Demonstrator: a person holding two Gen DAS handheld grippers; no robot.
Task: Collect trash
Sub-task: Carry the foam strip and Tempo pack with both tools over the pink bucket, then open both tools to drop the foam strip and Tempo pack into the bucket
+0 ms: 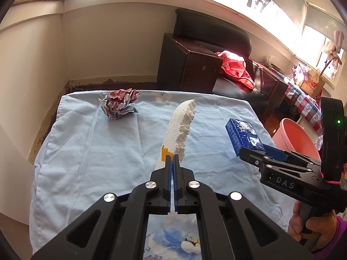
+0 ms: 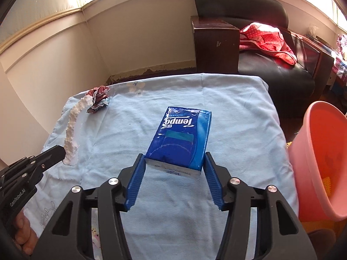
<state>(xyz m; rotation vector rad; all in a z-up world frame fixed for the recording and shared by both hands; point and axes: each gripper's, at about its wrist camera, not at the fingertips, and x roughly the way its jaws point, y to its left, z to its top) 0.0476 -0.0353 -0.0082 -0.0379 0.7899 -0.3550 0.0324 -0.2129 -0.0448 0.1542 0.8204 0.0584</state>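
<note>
My left gripper (image 1: 172, 157) is shut on the near end of a long white foam strip (image 1: 183, 125), which sticks up and away over the light blue cloth (image 1: 86, 151). In the right wrist view the same foam strip (image 2: 72, 125) rises from that gripper (image 2: 61, 151) at the left. My right gripper (image 2: 174, 158) has its blue pads against both sides of a blue tissue pack (image 2: 182, 136), gripping its near end. The left wrist view shows the pack (image 1: 243, 134) tilted up off the cloth. A crumpled red-and-white paper ball (image 1: 121, 104) lies at the far left of the cloth.
A pink plastic bucket (image 2: 321, 151) stands to the right of the table, below its edge, with something yellow inside. Behind the table are a dark wooden cabinet (image 2: 214, 45) and a black armchair (image 2: 271, 65) with a red cloth on it. A wall runs along the left.
</note>
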